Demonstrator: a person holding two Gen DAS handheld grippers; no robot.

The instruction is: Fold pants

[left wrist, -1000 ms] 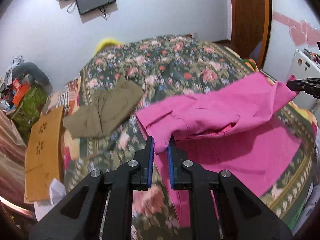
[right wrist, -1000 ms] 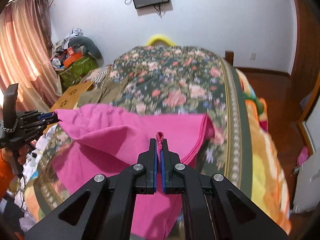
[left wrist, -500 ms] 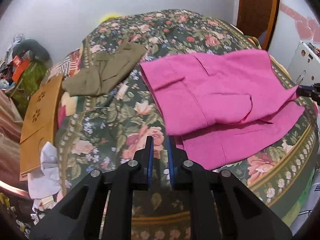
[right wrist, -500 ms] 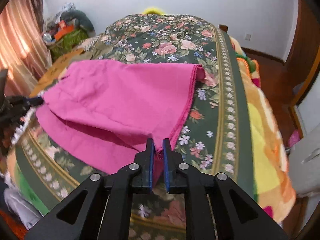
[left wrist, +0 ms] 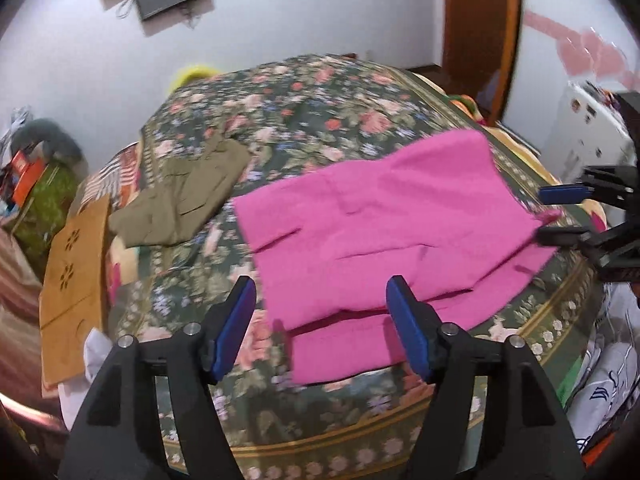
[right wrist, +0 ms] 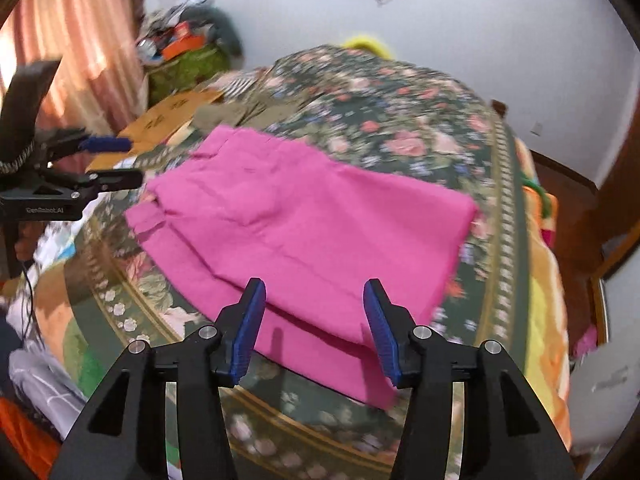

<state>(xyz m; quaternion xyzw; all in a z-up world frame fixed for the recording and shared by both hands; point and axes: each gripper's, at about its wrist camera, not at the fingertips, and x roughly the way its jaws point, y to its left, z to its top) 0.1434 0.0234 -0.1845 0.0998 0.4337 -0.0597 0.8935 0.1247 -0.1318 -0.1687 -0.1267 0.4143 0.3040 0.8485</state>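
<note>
The pink pants (left wrist: 384, 216) lie folded in two layers on the floral bedspread (left wrist: 304, 112), close to the bed's near edge. My left gripper (left wrist: 320, 292) hovers over their near left corner. Its jaws are opening, and the blue pads do not touch the cloth. From the right wrist view the pink pants (right wrist: 304, 216) spread out ahead of my right gripper (right wrist: 314, 292), whose jaws are also opening above the near hem. The left wrist view shows the right gripper (left wrist: 550, 214) at the pants' right corner, with a loose tip of cloth between its fingers. The left gripper (right wrist: 124, 160) shows at the far left.
Folded olive pants (left wrist: 184, 196) lie further back on the left of the bed, next to a brown perforated board (left wrist: 76, 272). Piled clutter (right wrist: 184, 44) and a curtain stand by the left wall. There is a wooden door (left wrist: 480, 32) at the right, and clothes (left wrist: 608, 376) lie on the floor.
Both grippers were shut on the raised pink cloth. They laid it down doubled over on the bed, pulled back toward the near edge and opened.
</note>
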